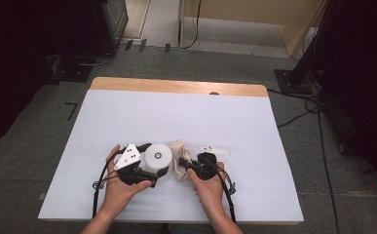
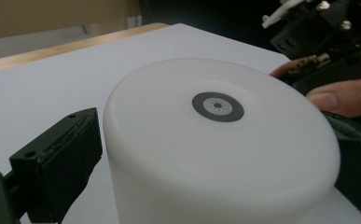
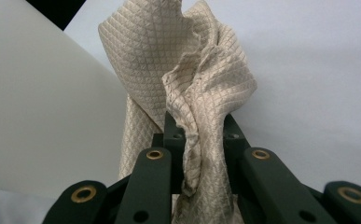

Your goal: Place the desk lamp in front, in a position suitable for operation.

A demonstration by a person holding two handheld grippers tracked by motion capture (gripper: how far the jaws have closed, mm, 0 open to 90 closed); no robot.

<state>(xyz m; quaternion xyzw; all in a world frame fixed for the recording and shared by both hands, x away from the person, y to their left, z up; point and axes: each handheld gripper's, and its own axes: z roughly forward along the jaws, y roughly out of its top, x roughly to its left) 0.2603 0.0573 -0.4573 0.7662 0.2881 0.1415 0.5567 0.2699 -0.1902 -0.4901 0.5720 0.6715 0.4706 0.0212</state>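
Right gripper view, right gripper (image 3: 197, 140) clamped on beige cloth (image 3: 187, 70), long axis upright, left gripper (image 1: 149, 161) grasping white cylinder (image 1: 158, 157)

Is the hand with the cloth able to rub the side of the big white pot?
Probably yes. The right gripper is shut on the cloth, which hangs right beside the white pot, with nothing between them. Whether they already touch is unclear.

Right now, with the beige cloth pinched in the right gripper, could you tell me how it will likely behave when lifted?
The beige cloth is bunched and creased between the right gripper, so probably floppy. Its quilted weave looks grippy, unlikely to slip. It drapes against the white container, so it may drag.
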